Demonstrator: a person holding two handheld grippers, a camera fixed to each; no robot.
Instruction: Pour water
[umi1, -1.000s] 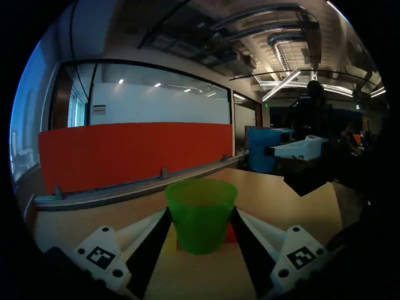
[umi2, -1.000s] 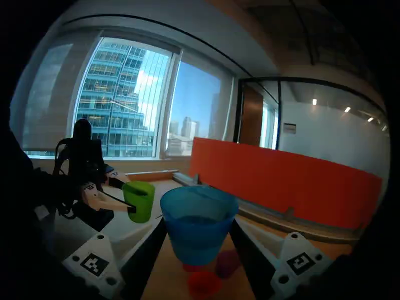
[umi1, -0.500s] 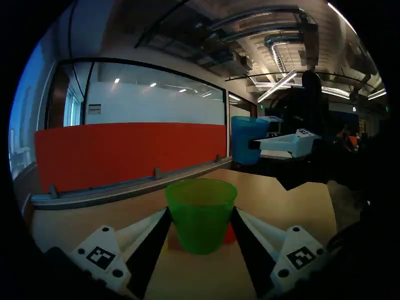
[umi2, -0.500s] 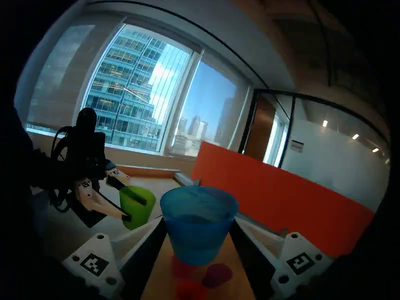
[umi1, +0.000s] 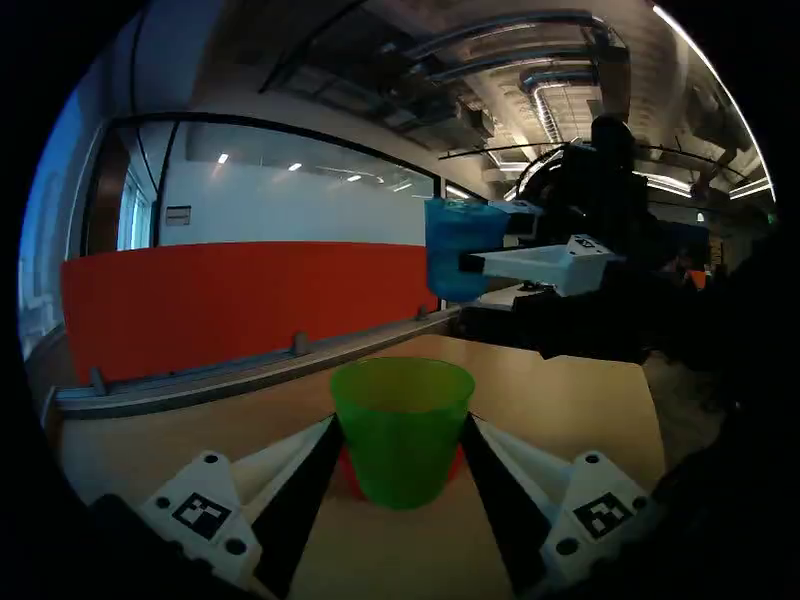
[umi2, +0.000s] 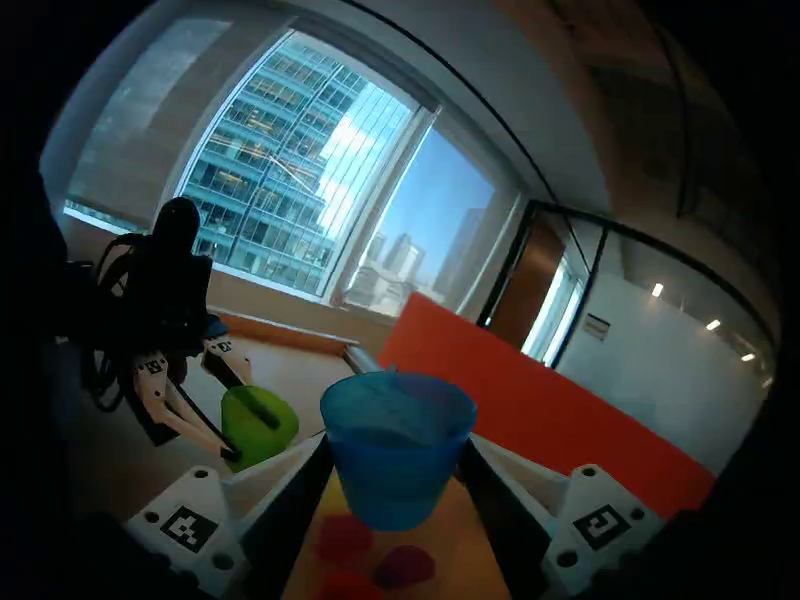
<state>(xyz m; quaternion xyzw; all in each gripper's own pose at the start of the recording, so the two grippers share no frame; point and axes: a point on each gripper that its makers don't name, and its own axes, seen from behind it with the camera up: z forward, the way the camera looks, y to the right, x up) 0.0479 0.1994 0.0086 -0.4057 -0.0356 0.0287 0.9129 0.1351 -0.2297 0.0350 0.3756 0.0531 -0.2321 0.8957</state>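
Likely thin, light, squeezable: water-carrying blue cup (umi2: 398, 475) pinched mid-wall in right claw (umi2: 398, 447), green cup (umi1: 402, 440) likewise in left claw (umi1: 402, 425).

No words or numbers can be read from here. A small pale notice (umi1: 178, 214) on the glass wall (umi1: 300, 215) is too small to make out. Square black-and-white code markers (umi1: 203, 515) sit on the left gripper (umi1: 402, 430) and right gripper (umi2: 398, 450).
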